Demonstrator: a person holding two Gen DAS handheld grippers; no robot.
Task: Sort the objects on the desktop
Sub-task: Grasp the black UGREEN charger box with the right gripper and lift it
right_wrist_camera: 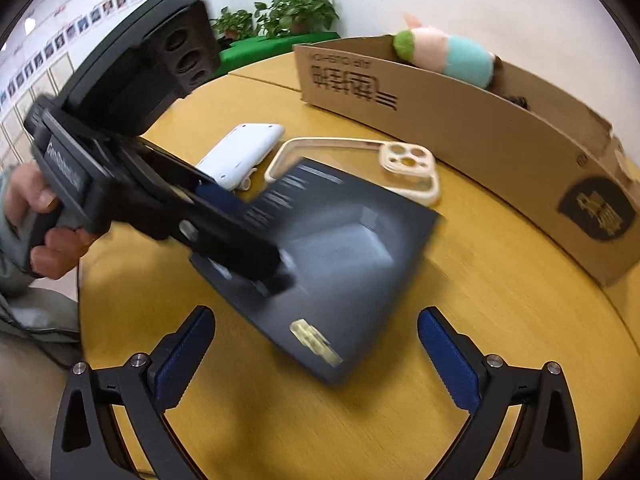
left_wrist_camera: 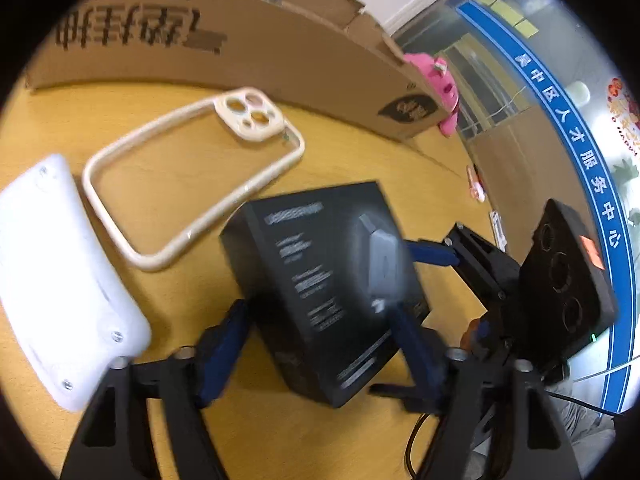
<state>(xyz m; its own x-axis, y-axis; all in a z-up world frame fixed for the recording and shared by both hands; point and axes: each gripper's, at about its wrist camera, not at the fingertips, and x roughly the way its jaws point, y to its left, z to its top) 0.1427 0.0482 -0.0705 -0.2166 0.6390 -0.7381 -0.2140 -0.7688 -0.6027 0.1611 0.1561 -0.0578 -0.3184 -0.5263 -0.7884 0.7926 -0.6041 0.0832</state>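
A black product box [left_wrist_camera: 332,292] is held tilted above the yellow table [left_wrist_camera: 180,160], between the blue pads of my left gripper [left_wrist_camera: 320,332], which is shut on it. In the right wrist view the box [right_wrist_camera: 340,256] is blurred, with the left gripper [right_wrist_camera: 256,268] clamped on its near-left side. My right gripper [right_wrist_camera: 316,356] is open and empty, just in front of the box's near corner. A cream phone case [left_wrist_camera: 192,176] and a white device [left_wrist_camera: 60,280] lie on the table beyond the box.
A long cardboard box [right_wrist_camera: 480,136] stands along the table's far edge with a plush toy [right_wrist_camera: 444,56] inside. A pink plush [left_wrist_camera: 436,84] sits past its end. Potted plants [right_wrist_camera: 296,8] stand behind the table.
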